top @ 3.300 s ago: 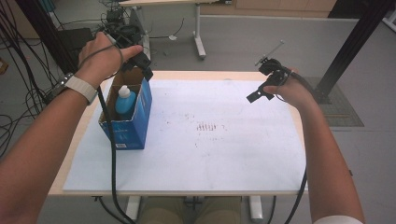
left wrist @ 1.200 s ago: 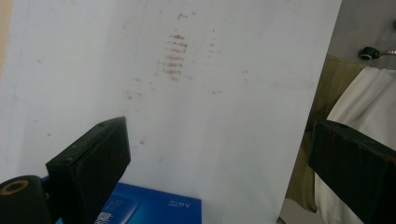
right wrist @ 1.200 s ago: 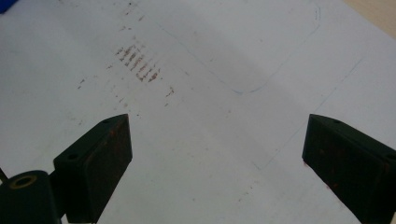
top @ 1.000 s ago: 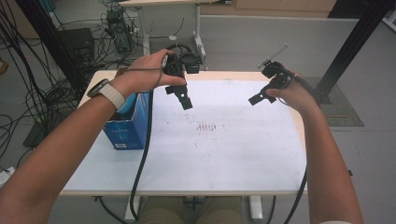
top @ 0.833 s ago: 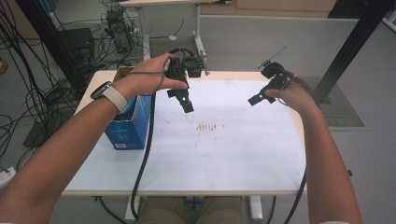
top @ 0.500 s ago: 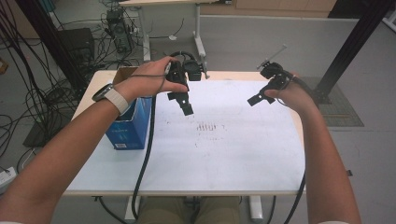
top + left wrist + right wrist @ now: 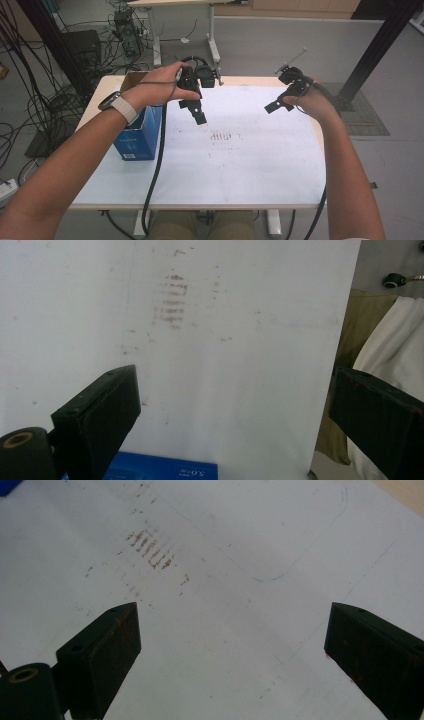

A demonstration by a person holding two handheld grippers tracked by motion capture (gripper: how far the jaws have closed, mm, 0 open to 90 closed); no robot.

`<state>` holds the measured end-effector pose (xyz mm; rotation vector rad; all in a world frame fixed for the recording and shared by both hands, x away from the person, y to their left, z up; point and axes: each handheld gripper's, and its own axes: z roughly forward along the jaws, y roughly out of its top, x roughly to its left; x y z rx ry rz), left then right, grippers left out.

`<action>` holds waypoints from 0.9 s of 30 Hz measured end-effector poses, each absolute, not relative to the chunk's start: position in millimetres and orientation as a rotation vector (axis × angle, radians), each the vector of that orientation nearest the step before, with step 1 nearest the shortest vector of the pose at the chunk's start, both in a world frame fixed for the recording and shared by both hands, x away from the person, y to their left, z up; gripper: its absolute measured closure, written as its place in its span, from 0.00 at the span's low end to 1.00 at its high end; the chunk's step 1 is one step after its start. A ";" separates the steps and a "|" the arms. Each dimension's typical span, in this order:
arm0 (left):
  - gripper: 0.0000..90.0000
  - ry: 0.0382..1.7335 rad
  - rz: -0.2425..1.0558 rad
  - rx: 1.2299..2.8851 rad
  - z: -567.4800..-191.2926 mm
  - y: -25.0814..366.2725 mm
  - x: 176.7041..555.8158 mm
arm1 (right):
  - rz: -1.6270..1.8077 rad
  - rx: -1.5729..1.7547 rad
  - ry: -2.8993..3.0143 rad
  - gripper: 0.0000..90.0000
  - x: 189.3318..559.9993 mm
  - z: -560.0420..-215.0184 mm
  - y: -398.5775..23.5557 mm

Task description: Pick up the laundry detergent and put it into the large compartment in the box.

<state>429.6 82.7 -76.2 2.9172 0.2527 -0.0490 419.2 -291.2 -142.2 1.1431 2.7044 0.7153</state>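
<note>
The left hand-held gripper [image 7: 199, 116] has swung away from the blue box [image 7: 139, 135] since three seconds ago and now hangs above the white bench [image 7: 220, 170], upper centre of the high view, jaws spread wide with nothing between them. Nearest, forearms enter from the bottom edge. Mid-frame left, the box stands on the bench, just beside the left wrist. Farther, upper right, the right hand-held gripper [image 7: 276, 105] hovers, jaws also parted wide, empty, over brown smudges [image 7: 150, 549].
</note>
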 end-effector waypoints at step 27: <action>0.08 0.312 -0.047 2.907 -83.3 85.9 429.6 | 0.740 1.147 2.708 0.08 417.1 -147.8 -296.9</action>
